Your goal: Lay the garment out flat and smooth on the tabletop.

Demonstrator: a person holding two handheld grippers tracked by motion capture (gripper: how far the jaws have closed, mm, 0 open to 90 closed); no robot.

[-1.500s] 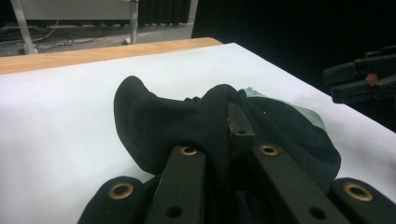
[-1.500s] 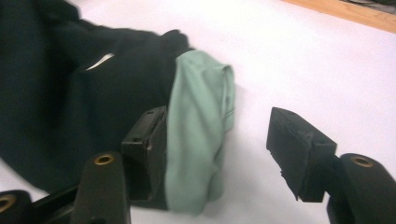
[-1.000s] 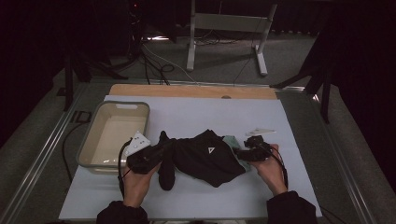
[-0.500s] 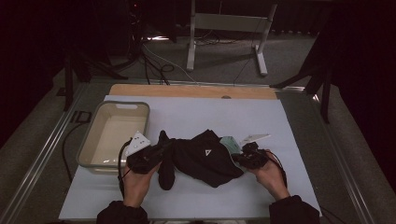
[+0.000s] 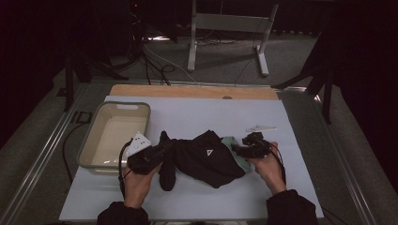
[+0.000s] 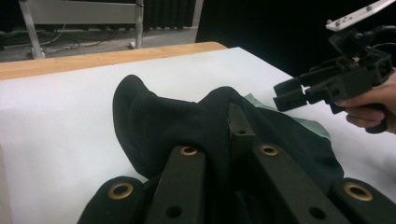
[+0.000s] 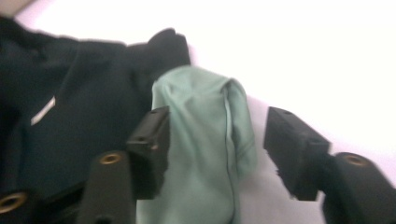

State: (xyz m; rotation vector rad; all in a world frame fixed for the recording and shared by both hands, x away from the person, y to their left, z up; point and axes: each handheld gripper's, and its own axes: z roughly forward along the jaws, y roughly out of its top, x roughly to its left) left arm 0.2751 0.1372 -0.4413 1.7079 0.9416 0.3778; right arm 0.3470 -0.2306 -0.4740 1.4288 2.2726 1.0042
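A black garment (image 5: 202, 157) with a small white triangle logo lies crumpled on the white table, and a pale green fold (image 5: 233, 149) shows at its right edge. My left gripper (image 5: 162, 152) is shut on the garment's left side. In the left gripper view, black cloth (image 6: 154, 116) bunches between the closed jaws of that gripper (image 6: 219, 140). My right gripper (image 5: 238, 150) is open at the garment's right edge. In the right gripper view, the green fold (image 7: 201, 140) stands between its spread jaws (image 7: 212, 135). The right gripper (image 6: 289, 91) also appears in the left gripper view.
A beige plastic tub (image 5: 94, 145) sits on the table to the left of my left hand. A wooden strip (image 5: 192, 91) runs along the table's far edge. Beyond it, a metal stand (image 5: 225, 28) and cables lie on the floor. The table top (image 5: 211, 117) is white.
My right gripper has moved left to the garment's right edge, and its jaws now straddle the green fold. The left gripper has stayed in place on the cloth.
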